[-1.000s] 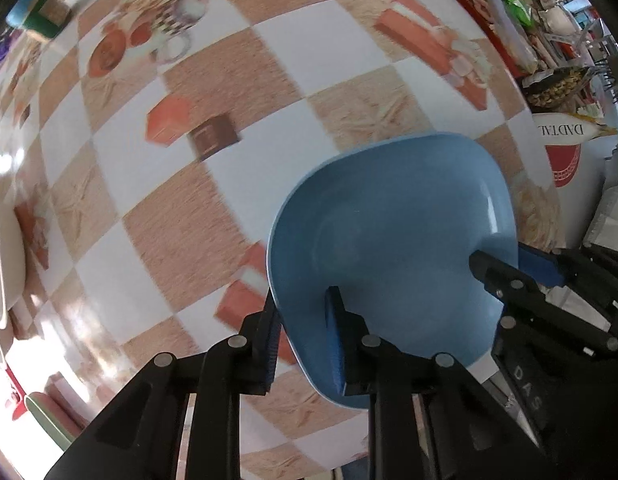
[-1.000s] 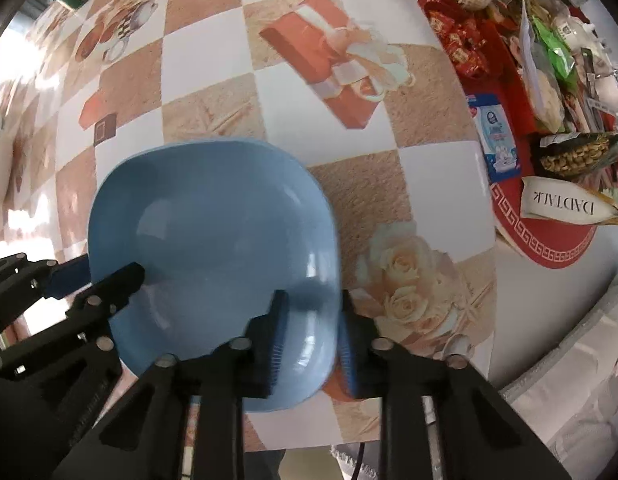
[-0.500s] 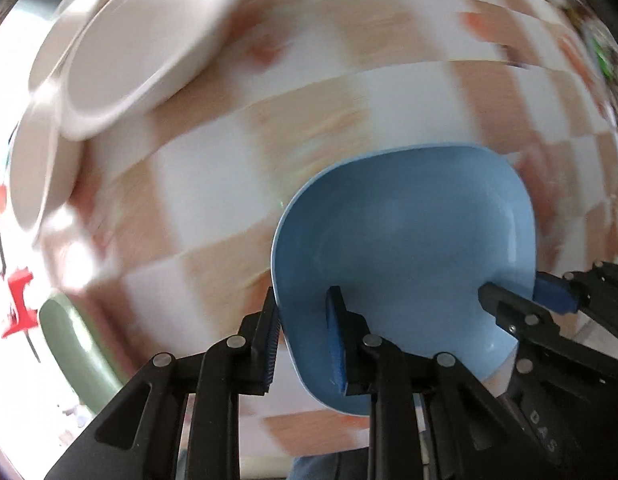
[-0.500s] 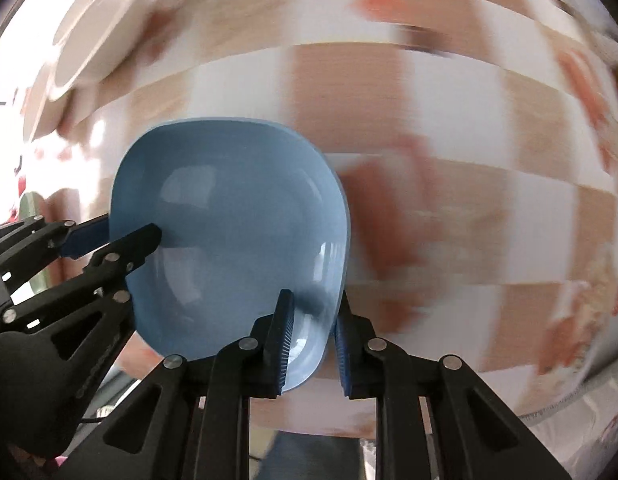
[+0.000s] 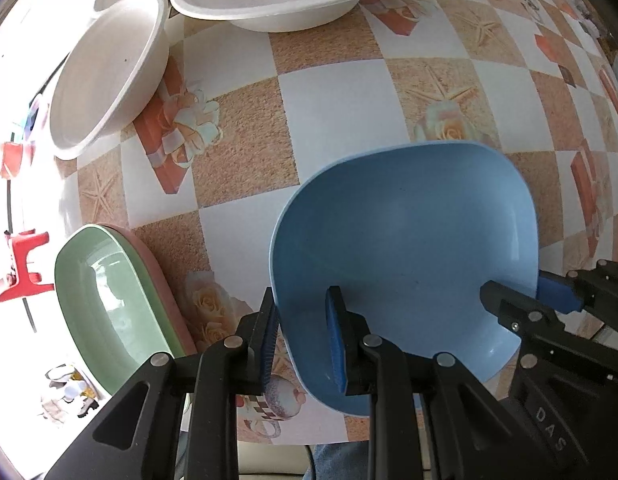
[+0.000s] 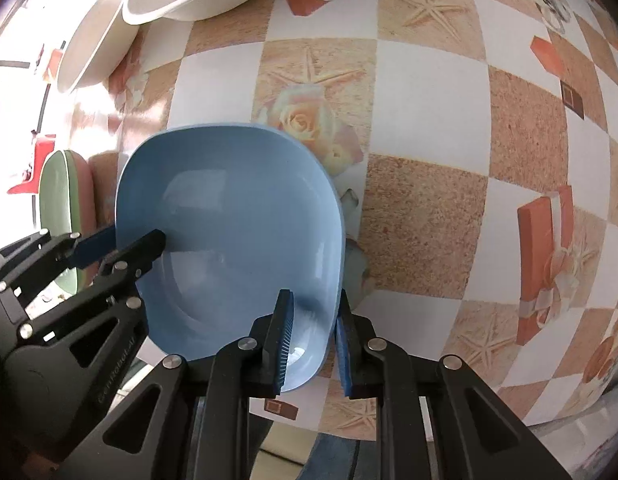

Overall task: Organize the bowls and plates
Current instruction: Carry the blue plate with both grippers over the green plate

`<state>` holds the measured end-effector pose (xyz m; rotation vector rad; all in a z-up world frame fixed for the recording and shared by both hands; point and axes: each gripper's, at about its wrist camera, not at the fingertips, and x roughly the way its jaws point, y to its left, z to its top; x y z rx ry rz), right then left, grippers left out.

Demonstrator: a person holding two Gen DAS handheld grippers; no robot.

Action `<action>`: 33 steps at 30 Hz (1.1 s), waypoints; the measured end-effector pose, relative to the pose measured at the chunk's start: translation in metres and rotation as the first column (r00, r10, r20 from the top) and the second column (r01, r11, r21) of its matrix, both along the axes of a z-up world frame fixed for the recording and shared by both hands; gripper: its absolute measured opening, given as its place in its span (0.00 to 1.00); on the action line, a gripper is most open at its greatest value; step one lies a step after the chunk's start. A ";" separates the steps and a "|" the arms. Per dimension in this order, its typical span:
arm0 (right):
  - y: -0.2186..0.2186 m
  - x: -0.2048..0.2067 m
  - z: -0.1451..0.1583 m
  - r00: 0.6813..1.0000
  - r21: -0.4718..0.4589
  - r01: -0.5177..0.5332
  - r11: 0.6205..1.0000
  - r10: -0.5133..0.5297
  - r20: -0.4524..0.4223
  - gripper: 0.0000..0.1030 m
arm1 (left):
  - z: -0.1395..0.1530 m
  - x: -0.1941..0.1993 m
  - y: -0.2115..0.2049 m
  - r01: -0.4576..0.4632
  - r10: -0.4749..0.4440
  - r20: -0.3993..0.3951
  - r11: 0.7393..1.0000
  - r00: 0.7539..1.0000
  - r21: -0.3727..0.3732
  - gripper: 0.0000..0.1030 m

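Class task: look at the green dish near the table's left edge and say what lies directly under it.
A pink dish sits under the green dish, nested; only its rim shows along one side. Its inside is covered.

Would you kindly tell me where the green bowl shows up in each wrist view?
Left wrist view: green bowl at lower left, nested in a pink one, left of the held blue bowl.
Right wrist view: green bowl at the left edge, mid-height, partly hidden.
Shared landmark: the blue bowl.
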<state>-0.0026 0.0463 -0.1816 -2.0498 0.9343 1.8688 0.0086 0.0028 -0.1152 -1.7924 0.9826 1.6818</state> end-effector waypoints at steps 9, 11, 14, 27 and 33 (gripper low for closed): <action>-0.005 -0.013 0.001 0.999 0.033 -0.032 0.999 0.031 0.016 0.22 | 0.000 -0.022 -0.040 -0.004 0.003 0.005 1.000 1.000 0.017 0.23; -0.004 -0.013 0.000 0.999 0.035 -0.033 0.999 0.033 0.018 0.22 | 0.001 -0.022 -0.042 -0.003 0.003 0.003 1.000 1.000 0.018 0.23; -0.004 -0.014 0.000 0.999 0.037 -0.033 0.999 0.032 0.018 0.22 | -0.001 -0.022 -0.044 -0.003 0.003 0.002 1.000 1.000 0.019 0.23; -0.012 -0.008 -0.015 1.000 0.046 -0.013 0.999 0.012 0.022 0.22 | -0.002 -0.023 -0.049 0.007 -0.008 0.024 1.000 1.000 0.017 0.24; -0.007 -0.004 -0.016 0.999 -0.001 0.015 1.000 -0.015 0.051 0.22 | -0.001 -0.023 -0.056 -0.009 0.007 0.076 1.000 0.997 0.025 0.24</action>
